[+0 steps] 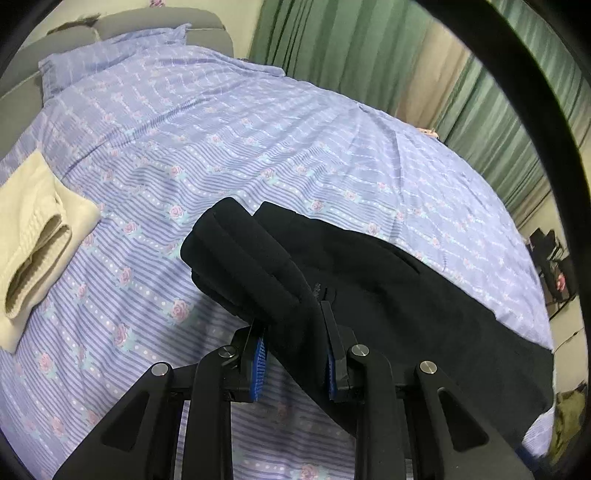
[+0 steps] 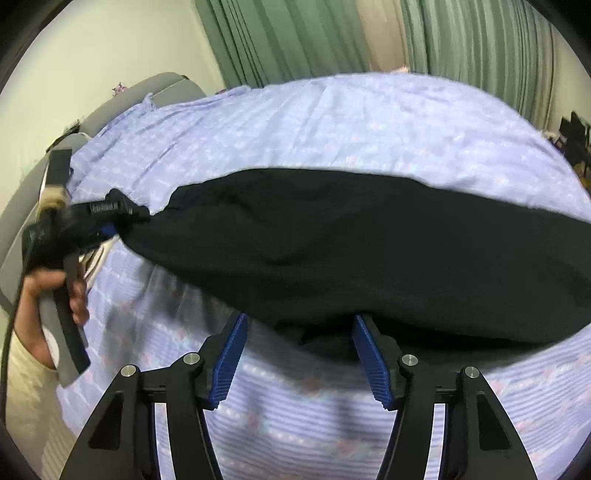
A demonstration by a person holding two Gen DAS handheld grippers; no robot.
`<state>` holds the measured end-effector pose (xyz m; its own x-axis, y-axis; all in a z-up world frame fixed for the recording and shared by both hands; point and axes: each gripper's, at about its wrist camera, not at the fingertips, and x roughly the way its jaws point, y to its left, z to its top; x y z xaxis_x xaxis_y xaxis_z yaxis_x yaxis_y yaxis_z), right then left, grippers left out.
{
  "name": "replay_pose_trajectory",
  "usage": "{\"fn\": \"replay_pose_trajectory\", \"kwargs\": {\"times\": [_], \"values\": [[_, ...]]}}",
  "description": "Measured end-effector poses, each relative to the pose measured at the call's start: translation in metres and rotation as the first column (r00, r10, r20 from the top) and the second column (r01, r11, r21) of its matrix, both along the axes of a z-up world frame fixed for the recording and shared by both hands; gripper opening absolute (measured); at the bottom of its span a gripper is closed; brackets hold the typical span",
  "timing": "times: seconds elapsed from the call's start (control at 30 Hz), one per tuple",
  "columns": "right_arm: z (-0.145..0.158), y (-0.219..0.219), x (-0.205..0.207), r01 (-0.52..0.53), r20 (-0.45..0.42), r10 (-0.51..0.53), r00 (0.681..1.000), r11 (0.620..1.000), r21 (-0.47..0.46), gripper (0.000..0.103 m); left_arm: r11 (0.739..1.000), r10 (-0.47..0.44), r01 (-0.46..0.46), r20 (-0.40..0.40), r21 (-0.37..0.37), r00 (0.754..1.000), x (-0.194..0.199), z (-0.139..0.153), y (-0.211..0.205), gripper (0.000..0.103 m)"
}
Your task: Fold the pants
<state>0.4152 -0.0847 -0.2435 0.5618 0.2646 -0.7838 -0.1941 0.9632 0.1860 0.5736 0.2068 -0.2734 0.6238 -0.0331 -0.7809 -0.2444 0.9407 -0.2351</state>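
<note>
Black pants (image 1: 388,280) lie across a lilac flowered bedsheet (image 1: 229,122). In the left wrist view my left gripper (image 1: 293,321) is shut on a bunched fold at the pants' left end, with black cloth filling the gap between its blue pads. The right wrist view shows the same pants (image 2: 351,236) stretched from left to right, their left end raised in the left gripper (image 2: 129,218), which a hand (image 2: 74,291) holds. My right gripper (image 2: 301,328) stands open at the pants' near edge. A dark fold reaches between its fingertips, and its blue pads (image 2: 229,362) are bare.
A folded cream garment (image 1: 33,229) lies on the sheet left of the pants. A grey headboard (image 1: 155,22) stands at the bed's far left and green curtains (image 1: 351,48) hang behind it. Dark furniture (image 1: 550,258) stands past the right edge of the bed.
</note>
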Motion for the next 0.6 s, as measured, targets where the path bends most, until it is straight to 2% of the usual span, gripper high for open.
{"fn": "replay_pose_trajectory", "kwargs": {"times": [0.07,0.3,0.37,0.5,0.53,0.6], "values": [[-0.006,-0.003,0.004,-0.007,-0.020,0.007,1.000,1.000,0.014,0.061,1.000,-0.001,0.001,-0.001,0.010,1.000,-0.009,0.001,0.003,0.026],[-0.056,-0.006,0.019,0.004,-0.215,0.034,0.976,0.985,0.174,0.061,1.000,-0.014,0.014,-0.013,0.014,1.000,-0.009,-0.002,-0.005,0.026],[-0.057,0.001,0.016,-0.024,-0.194,0.059,0.979,0.984,0.174,0.060,1.000,-0.014,0.015,-0.016,0.013,1.000,-0.009,-0.004,-0.004,0.026],[-0.036,0.019,0.027,-0.116,-0.073,0.128,0.989,0.981,0.156,0.057,0.997,0.019,-0.023,-0.047,-0.077,0.999,-0.013,-0.016,0.020,0.027],[-0.034,0.023,0.030,-0.126,-0.052,0.134,0.990,0.983,0.134,0.054,0.995,0.023,-0.029,-0.061,-0.100,0.998,-0.015,-0.020,0.026,0.028],[-0.041,0.029,0.030,-0.153,-0.062,0.158,0.986,0.985,0.078,0.039,0.993,0.018,-0.029,-0.087,-0.118,0.996,-0.020,-0.030,0.033,0.029]]}}
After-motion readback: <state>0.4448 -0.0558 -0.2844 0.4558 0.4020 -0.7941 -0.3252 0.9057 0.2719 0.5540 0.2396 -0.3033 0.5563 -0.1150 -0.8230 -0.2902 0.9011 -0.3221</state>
